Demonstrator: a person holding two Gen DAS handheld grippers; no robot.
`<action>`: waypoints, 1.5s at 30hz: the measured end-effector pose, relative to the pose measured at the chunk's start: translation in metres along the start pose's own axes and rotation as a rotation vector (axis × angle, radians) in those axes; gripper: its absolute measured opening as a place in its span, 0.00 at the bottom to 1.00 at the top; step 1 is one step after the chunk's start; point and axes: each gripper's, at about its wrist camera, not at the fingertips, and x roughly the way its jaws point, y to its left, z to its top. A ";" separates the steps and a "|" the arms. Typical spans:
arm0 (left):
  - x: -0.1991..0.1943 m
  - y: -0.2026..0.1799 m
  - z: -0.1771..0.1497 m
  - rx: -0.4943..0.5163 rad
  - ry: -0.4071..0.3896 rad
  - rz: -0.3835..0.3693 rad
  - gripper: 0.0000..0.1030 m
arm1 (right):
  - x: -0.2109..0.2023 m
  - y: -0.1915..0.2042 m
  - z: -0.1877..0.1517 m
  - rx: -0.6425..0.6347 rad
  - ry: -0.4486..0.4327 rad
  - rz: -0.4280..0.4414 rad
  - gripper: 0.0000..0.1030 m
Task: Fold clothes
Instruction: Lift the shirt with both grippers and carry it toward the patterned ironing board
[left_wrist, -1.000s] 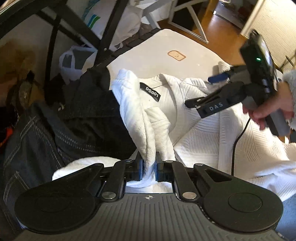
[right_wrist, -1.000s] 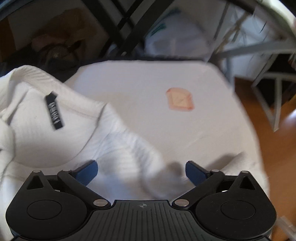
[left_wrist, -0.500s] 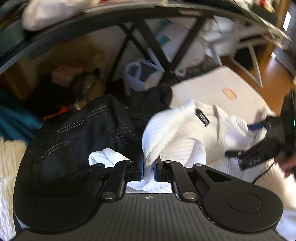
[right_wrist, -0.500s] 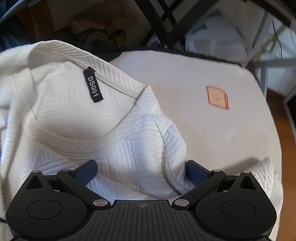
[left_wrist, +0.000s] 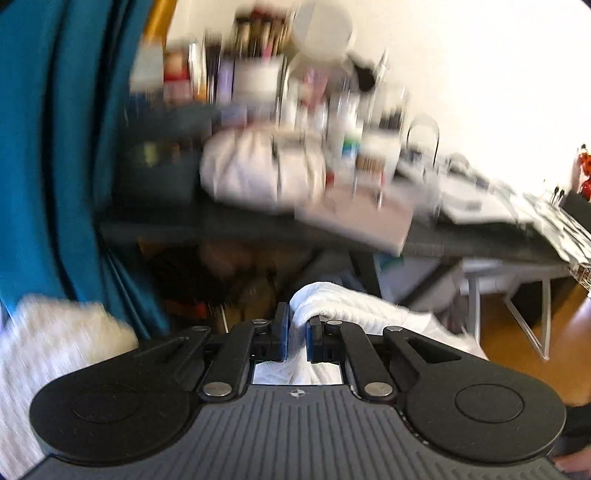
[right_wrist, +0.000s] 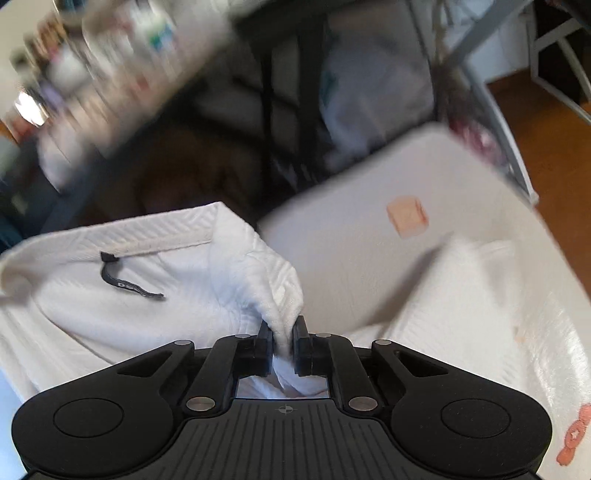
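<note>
Progress, by my read: early. No fold is made yet; both claws only have hold of the garment, so laying it flat and every fold are left.

Left wrist view: left claw (left_wrist: 296, 336) is pressed together on a bunched ridge of the white ribbed knit sweater (left_wrist: 347, 308). Cloth sits squeezed between the two pads, bulges out ahead of the tips and trails off to the right and down behind the right finger. No folding surface shows under it here, so this end looks lifted clear. Background is heavy motion blur: a dark cluttered desk (left_wrist: 258, 225) with bottles and a white bundle on top, a teal curtain (left_wrist: 48, 147) at left. More white fabric at lower left is too blurred to identify.

Right wrist view: right claw (right_wrist: 283, 347) has its jaws closing, and the frame shows them pinching a peak of the same sweater near the neckline. Fabric rises from between the pads up to the ribbed collar (right_wrist: 122, 236), which spans the left half of the frame. The black neck label (right_wrist: 122, 277) hangs inside the collar, left of the claw. The rest of the garment drapes lower right, blurred. A white padded folding surface with a toast print (right_wrist: 351, 240) lies beyond the tips, mostly bare, well apart from the pinched part.

Judgement: sweater is slack and rumpled between the two grips.
</note>
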 end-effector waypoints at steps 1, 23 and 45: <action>-0.012 -0.002 0.010 0.011 -0.041 -0.011 0.08 | -0.019 0.007 0.006 -0.002 -0.044 0.023 0.09; -0.148 -0.030 0.150 -0.084 -0.647 -0.531 0.07 | -0.402 0.115 0.109 -0.216 -0.929 0.162 0.09; -0.164 -0.278 0.110 0.011 -0.582 -0.727 0.07 | -0.539 -0.116 0.083 -0.087 -1.025 0.030 0.09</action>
